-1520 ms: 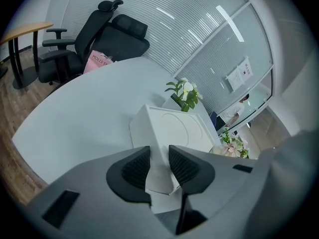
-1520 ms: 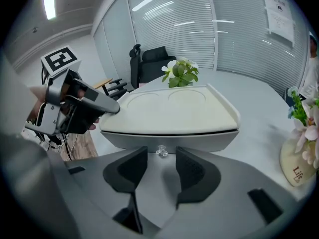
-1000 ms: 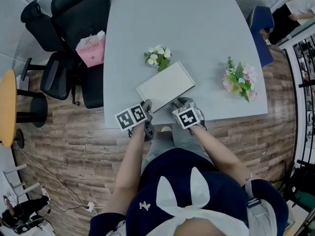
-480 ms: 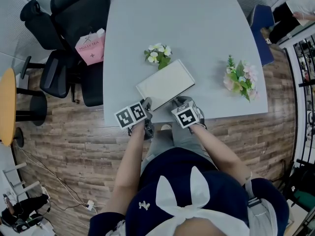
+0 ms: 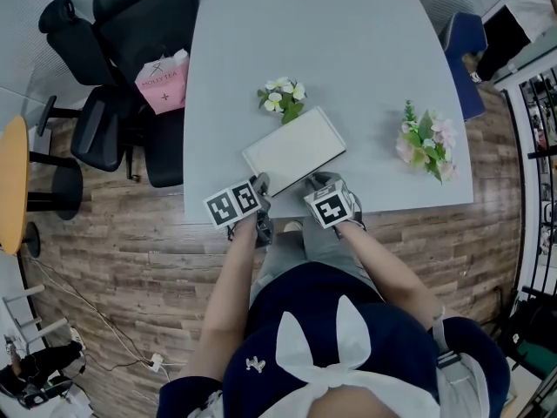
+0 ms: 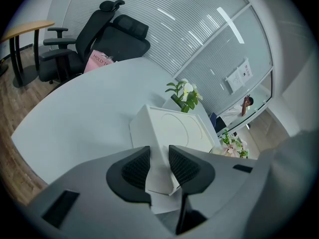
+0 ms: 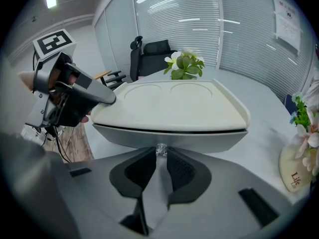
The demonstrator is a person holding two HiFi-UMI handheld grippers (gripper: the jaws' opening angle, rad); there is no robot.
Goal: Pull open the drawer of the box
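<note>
The right gripper has its pads drawn in on the small clear knob, pinched at their tips in the lower middle of the right gripper view. The jaws have just been closing, and only a narrow gap is left between them. The knob stands on the drawer front, the pale band under the dark seam, and the drawer looks flush with the body above it, not pulled out.

The left gripper stands about half open. Its two black pads press on the near corner of the white box, low in the centre of the left gripper view.

In the head view the white box lies flat at mid-frame, near the lower edge of the grey table, with both grippers at its lower side. White flowers lie just above it and a pink bouquet is off to the right. A black chair holding a pink bag is at upper left.
</note>
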